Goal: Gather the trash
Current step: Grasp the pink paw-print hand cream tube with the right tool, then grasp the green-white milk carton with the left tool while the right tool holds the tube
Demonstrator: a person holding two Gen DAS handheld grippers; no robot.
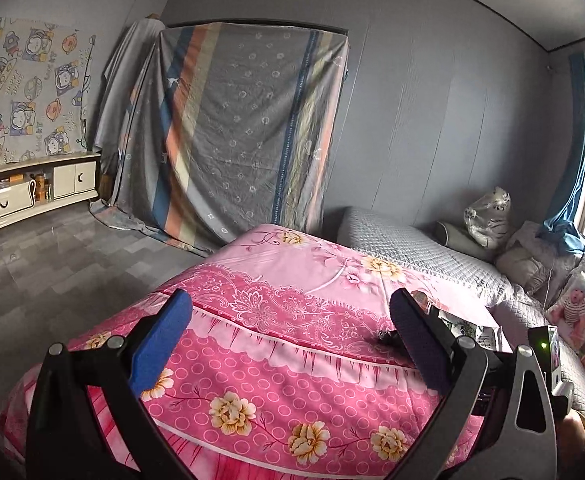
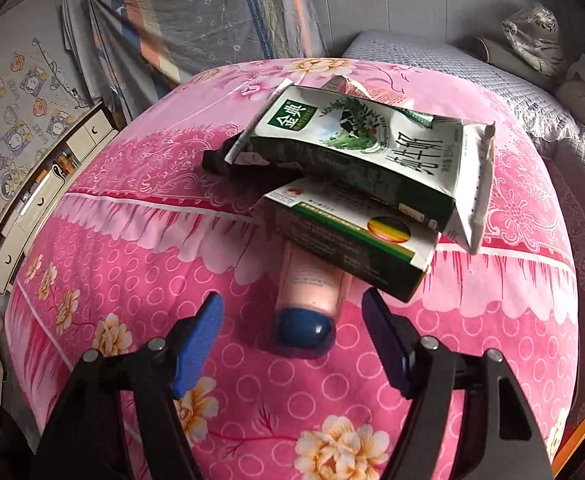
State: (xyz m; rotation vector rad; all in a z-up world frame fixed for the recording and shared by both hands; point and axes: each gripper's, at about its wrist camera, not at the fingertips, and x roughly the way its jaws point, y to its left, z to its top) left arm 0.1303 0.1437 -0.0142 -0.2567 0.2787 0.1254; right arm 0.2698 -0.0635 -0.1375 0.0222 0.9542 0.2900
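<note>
On the pink flowered quilt point(image 2: 132, 280), between the right gripper point(image 2: 292, 328)'s spread, empty fingers point(image 2: 198, 344), lies a pink tube point(image 2: 312, 284) with a blue cap point(image 2: 302, 330), its far end under a green box point(image 2: 352, 240) and a crumpled milk carton point(image 2: 364, 152). All likely light, crushable; the tube probably slick, best pinched across its body. The left gripper point(image 1: 292, 336) hovers open. Bedroom with a grey tiled floor point(image 1: 52, 256).

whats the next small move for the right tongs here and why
Probably ease the right tongs forward and down, then close on the pink tube at its blue cap. They are open and empty, and the cap lies almost centred between the fingers. The tube's far end sits under the small green box, with the milk carton on top, so pull gently.
</note>
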